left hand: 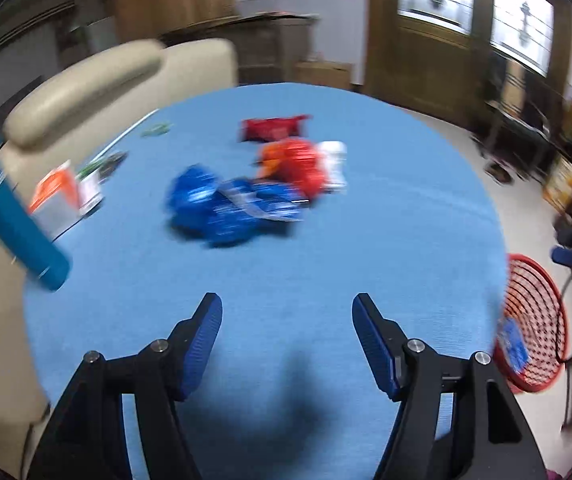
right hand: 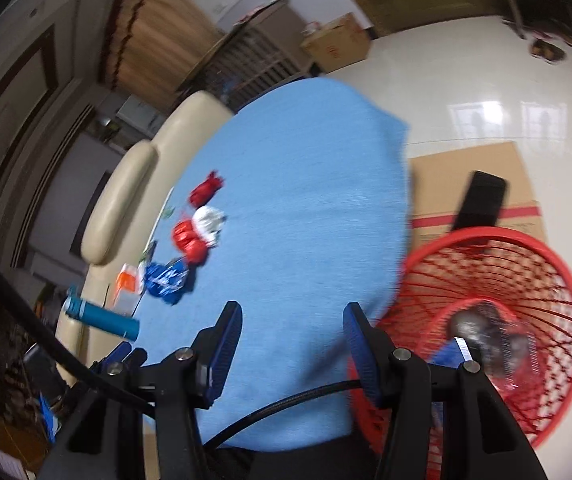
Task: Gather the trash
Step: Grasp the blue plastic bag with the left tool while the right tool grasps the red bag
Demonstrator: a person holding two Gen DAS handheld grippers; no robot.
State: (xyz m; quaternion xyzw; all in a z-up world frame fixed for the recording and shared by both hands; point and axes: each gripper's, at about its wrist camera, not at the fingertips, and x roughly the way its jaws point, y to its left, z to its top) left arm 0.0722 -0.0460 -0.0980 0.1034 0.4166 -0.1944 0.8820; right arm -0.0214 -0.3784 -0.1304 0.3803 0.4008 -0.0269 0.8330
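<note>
Both tongs released, nothing held: left tongs (left hand: 287, 312), right tongs (right hand: 292, 322). Crumpled blue wrapper (left hand: 229, 208) and red wrapper (left hand: 298, 164) lie ahead of the left tongs on the blue counter (left hand: 406, 240). Red mesh basket (right hand: 526, 280) sits right of the right tongs, some trash inside. Risk: thin foil slipping from the pads; views blurred, aim may miss.

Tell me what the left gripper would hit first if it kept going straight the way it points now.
Most likely the blue crumpled wrapper. The left gripper is open and empty, aimed across bare blue tablecloth, and that wrapper lies nearest ahead, slightly left of centre. Blur makes depth uncertain.
</note>
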